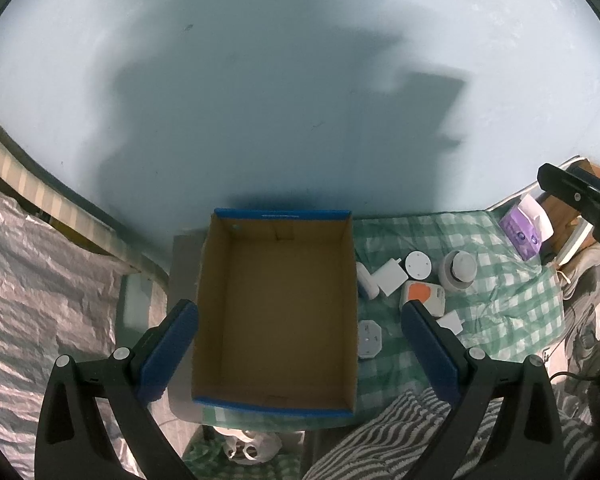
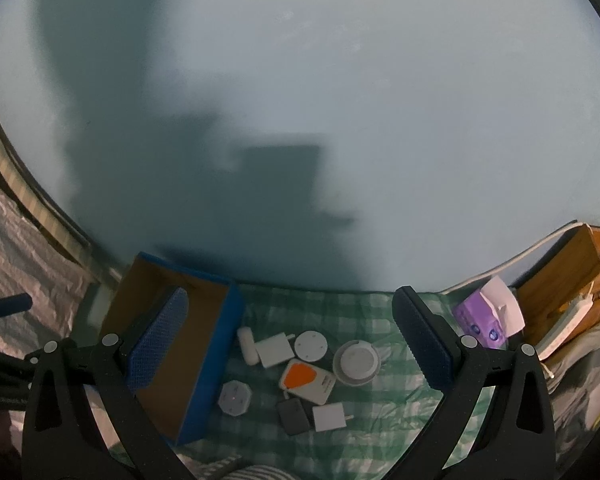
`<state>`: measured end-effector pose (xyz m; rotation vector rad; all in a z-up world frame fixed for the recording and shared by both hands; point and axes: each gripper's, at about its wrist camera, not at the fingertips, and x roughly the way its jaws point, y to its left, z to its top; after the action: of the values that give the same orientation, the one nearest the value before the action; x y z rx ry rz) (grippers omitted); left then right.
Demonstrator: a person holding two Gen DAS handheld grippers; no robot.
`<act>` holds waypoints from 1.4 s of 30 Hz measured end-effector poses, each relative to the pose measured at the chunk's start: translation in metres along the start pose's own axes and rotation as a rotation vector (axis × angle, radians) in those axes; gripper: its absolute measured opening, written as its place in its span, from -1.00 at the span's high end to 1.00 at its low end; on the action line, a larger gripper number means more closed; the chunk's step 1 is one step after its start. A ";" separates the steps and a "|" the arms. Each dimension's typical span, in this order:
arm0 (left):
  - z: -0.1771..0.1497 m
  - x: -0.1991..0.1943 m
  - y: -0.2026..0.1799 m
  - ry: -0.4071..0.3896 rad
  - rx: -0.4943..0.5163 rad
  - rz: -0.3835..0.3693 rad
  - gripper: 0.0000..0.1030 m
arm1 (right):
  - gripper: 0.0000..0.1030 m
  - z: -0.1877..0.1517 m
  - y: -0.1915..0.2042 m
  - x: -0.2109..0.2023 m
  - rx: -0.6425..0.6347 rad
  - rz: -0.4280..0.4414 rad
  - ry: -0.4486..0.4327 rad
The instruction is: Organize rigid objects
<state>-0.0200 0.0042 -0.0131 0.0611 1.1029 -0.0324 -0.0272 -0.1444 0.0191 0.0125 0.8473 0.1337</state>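
Both grippers, left gripper (image 1: 300, 344) and right gripper (image 2: 290, 338), gape wide, holding nothing; smooth white plastic gadgets (image 2: 296, 364) cluster right of the rectangular cardboard box (image 1: 276, 308) on checked cloth (image 2: 340, 432).

Honestly nothing here is readable. The cardboard box (image 1: 276, 312) has a thin line of white print on its blue far rim, but it's way too small and blurry to make out. The purple packet (image 2: 480, 326) has some round printed marks on the front, can't tell if they're letters or just a logo. The orange-and-white gadget (image 2: 306, 380) has a few tiny specks of print, also illegible.
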 end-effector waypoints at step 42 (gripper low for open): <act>-0.038 0.089 0.111 0.245 -0.089 0.197 -0.97 | -0.96 -0.036 -0.033 0.065 -0.014 0.045 0.173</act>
<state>-0.0079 0.1182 -0.1058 0.0950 1.3367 0.2055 -0.0077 -0.1701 -0.0552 0.0068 1.0189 0.1848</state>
